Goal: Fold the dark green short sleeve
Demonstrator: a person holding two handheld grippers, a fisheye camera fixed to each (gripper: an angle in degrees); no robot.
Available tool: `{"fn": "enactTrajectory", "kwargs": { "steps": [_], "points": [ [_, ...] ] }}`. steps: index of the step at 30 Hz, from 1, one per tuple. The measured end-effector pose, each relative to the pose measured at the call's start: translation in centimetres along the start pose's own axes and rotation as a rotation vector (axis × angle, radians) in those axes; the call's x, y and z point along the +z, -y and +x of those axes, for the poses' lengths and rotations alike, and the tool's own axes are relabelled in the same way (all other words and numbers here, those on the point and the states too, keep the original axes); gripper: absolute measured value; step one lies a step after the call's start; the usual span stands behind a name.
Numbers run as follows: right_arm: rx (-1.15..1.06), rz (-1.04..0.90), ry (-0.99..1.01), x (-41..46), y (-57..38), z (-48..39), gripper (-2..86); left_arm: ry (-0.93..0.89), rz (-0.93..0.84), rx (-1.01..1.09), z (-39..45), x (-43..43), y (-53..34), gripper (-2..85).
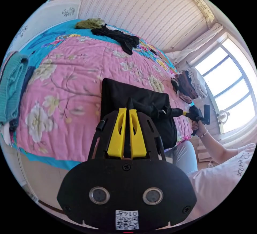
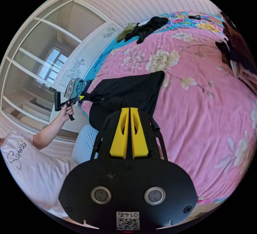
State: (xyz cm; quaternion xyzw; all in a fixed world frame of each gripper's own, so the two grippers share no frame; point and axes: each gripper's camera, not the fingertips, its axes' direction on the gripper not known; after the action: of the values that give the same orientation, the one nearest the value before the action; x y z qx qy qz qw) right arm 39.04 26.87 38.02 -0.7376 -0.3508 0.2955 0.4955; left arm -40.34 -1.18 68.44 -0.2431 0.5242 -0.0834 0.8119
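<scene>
Soft, light dark green short sleeve (image 1: 139,97) sags off bed (image 1: 67,84) edge; left gripper (image 1: 128,110) and right gripper (image 2: 129,110) fingers clench bunched hem corners.

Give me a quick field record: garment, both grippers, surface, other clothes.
garment: dark short sleeve shirt, partly folded, near edge lifted
left gripper: shut on the shirt's edge
right gripper: shut on the shirt's edge
surface: pink floral bedspread
other clothes: black pile at far end; teal knit; stacked clothes toward the window
</scene>
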Motion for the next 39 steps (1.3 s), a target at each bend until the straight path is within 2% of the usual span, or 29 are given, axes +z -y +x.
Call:
{"fn": "enactTrajectory", "kwargs": {
  "steps": [6,10,14,19,21,23,28,30,32,35,39],
  "points": [
    [0.110,-0.019,-0.029,0.1,-5.9,-0.3,0.0,-0.025,-0.032,-0.078,-1.9,-0.7,-5.7,-0.9],
    [0.077,-0.057,-0.060,1.2,-8.0,-1.6,0.1,-0.058,-0.004,-0.092,-3.7,-2.4,-6.4,-0.7],
    [0.079,-0.112,-0.097,2.7,-9.6,-2.0,0.1,-0.068,-0.061,-0.154,-5.9,-2.8,-6.6,1.0],
    [0.113,-0.146,-0.215,2.4,-10.7,-2.5,0.1,0.026,-0.034,-0.185,-6.6,-5.8,-7.8,4.0],
    [0.042,-0.094,-0.263,1.8,-10.7,-4.6,0.3,0.081,-0.002,-0.110,-4.7,-7.7,-8.1,3.5],
    [-0.021,-0.084,-0.248,2.3,-10.5,-6.3,0.8,0.061,0.003,-0.053,-2.7,-8.1,-8.0,3.6],
    [-0.244,-0.147,-0.318,6.5,-10.3,-10.9,6.6,0.012,-0.051,0.075,3.0,-5.2,-7.4,6.7],
    [-0.344,-0.216,-0.358,8.8,-10.7,-12.3,11.0,0.036,-0.105,0.164,5.4,-3.7,-7.4,7.7],
    [-0.399,-0.271,-0.390,10.0,-11.3,-12.9,11.8,0.037,-0.140,0.207,6.3,-3.1,-7.6,8.1],
    [-0.399,-0.292,-0.441,9.8,-12.2,-12.6,11.5,0.087,-0.085,0.098,4.7,-4.8,-7.8,8.1],
    [-0.144,-0.131,-0.394,5.5,-13.4,-9.3,10.4,0.110,0.037,-0.172,-1.4,-8.2,-9.4,7.9]
  ]
}}
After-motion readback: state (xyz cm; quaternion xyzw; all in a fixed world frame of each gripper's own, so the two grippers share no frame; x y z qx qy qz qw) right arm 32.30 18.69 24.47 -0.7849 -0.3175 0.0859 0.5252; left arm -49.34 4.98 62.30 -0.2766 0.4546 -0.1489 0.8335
